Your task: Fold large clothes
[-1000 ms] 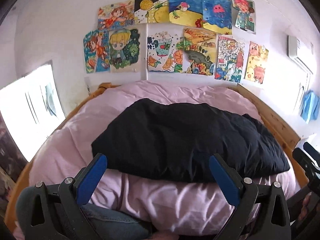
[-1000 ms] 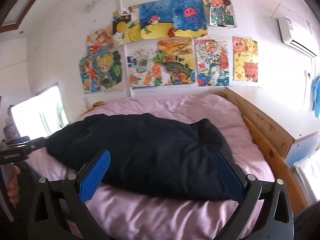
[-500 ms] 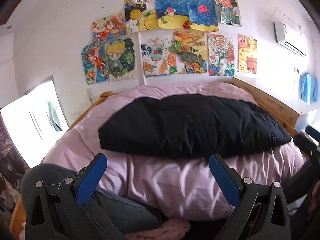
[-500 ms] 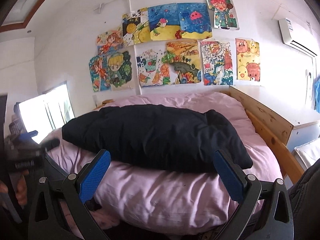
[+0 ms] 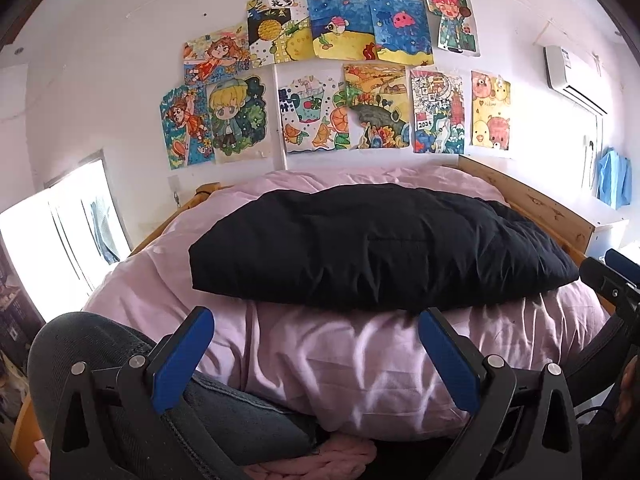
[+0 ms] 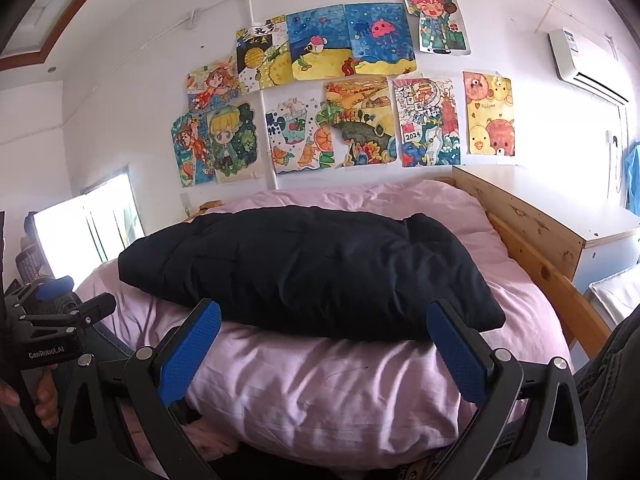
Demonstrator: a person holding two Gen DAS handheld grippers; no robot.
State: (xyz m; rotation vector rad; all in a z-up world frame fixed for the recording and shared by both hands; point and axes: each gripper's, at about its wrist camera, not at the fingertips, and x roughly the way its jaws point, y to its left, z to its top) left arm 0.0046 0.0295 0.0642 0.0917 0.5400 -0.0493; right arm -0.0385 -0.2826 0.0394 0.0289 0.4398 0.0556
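A black padded garment (image 5: pixel 376 248) lies folded in a thick bundle across the pink bedding (image 5: pixel 360 364); it also shows in the right wrist view (image 6: pixel 308 276). My left gripper (image 5: pixel 316 352) is open and empty, held back from the bed's near edge, below the garment. My right gripper (image 6: pixel 320 344) is open and empty, also short of the garment's near edge. The left gripper's body (image 6: pixel 44 320) shows at the left of the right wrist view, and the right gripper's body (image 5: pixel 612 280) at the right of the left wrist view.
The bed has a wooden frame (image 6: pixel 536 268) along its right side, with a white cabinet (image 6: pixel 608 248) beyond it. Drawings (image 5: pixel 332 80) cover the far wall. A bright window (image 5: pixel 60 236) is at the left. The person's knee (image 5: pixel 100 348) sits before the bed.
Both grippers have drawn back and down from the garment. The black garment lies let go on the bedding, farther from both cameras than before.
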